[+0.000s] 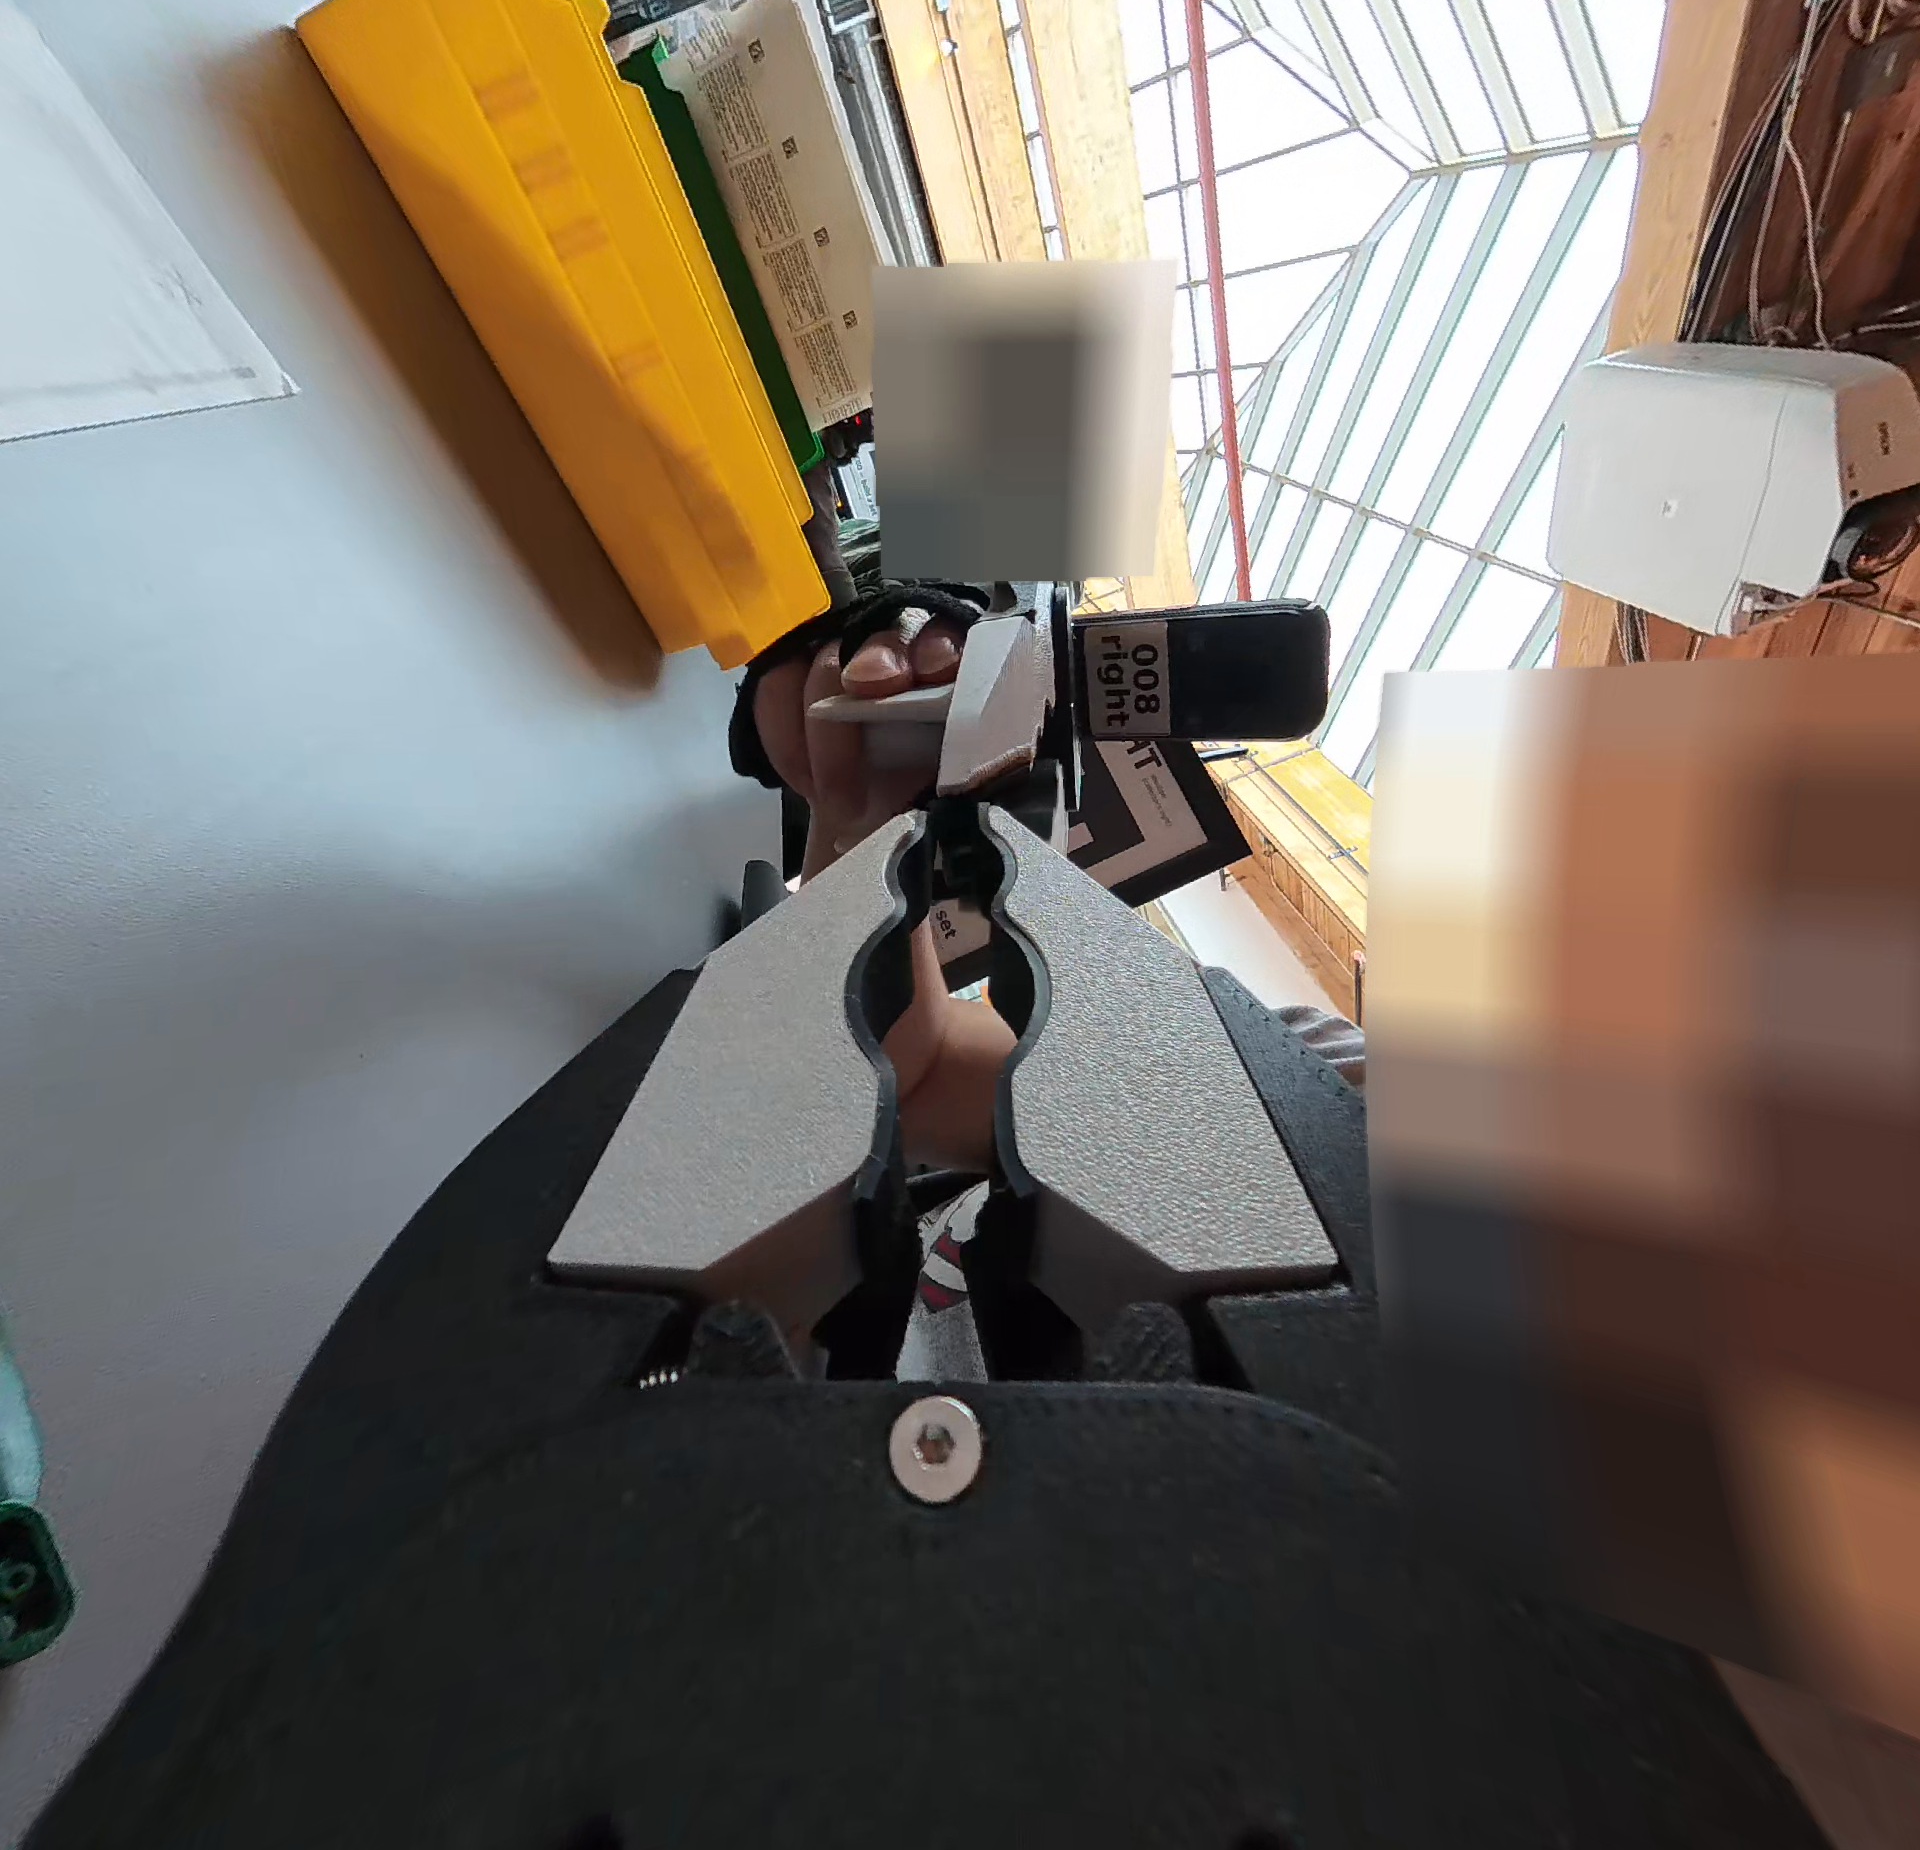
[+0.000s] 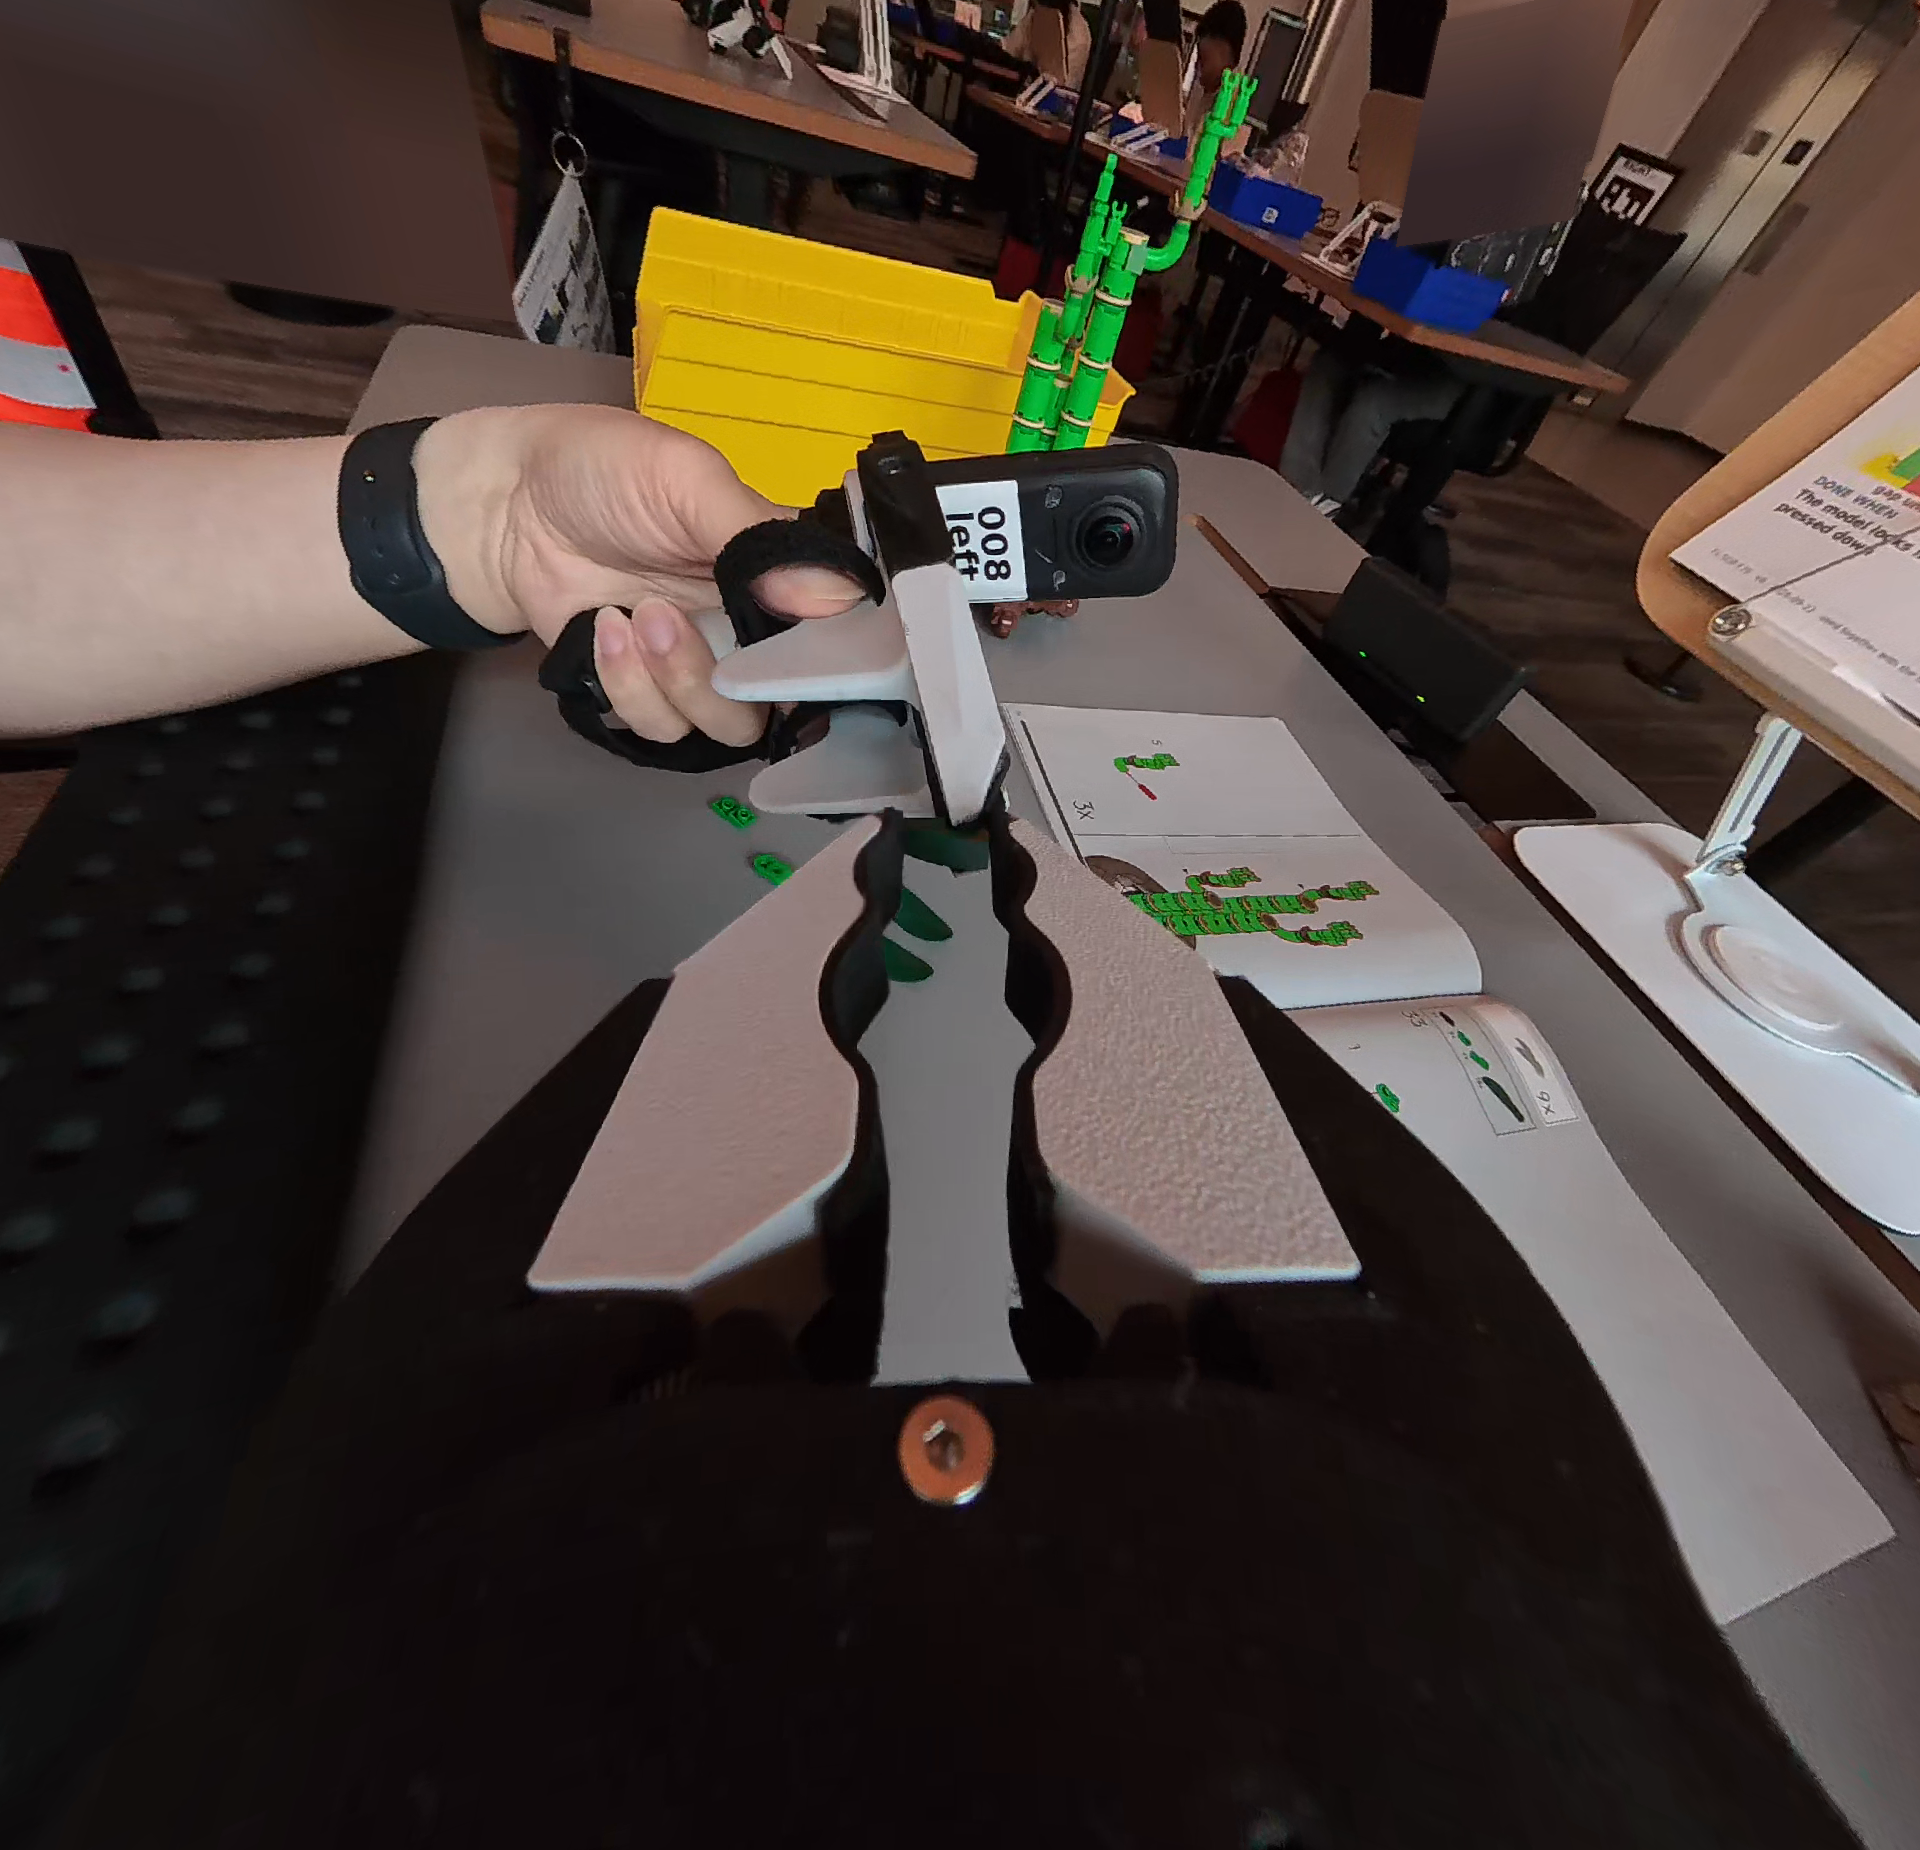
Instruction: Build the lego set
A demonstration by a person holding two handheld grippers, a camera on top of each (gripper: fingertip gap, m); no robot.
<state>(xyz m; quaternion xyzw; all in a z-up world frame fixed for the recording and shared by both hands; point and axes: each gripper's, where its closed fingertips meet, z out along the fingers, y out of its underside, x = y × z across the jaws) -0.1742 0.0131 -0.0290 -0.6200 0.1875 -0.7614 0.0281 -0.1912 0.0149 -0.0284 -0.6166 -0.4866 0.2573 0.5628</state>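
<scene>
My left gripper (image 1: 949,826) and my right gripper (image 2: 940,832) meet tip to tip above the grey table (image 2: 582,865). A small dark green lego piece (image 2: 943,851) sits between the right fingertips, and a dark piece (image 1: 953,855) shows between the left fingertips. Both jaws stand narrowly apart around it. The right gripper also shows in the left wrist view (image 1: 997,699), and the left gripper in the right wrist view (image 2: 935,657). A tall bright green stalk model (image 2: 1091,346) stands by the yellow bin (image 2: 831,346). Loose dark green leaf pieces (image 2: 914,922) and small bright green pieces (image 2: 732,813) lie on the table.
An open instruction booklet (image 2: 1226,865) lies to the right of the grippers. A black perforated mat (image 2: 156,969) covers the left side. A white stand base (image 2: 1766,969) and a black box (image 2: 1423,657) are at the right. The yellow bin (image 1: 561,273) also shows in the left wrist view.
</scene>
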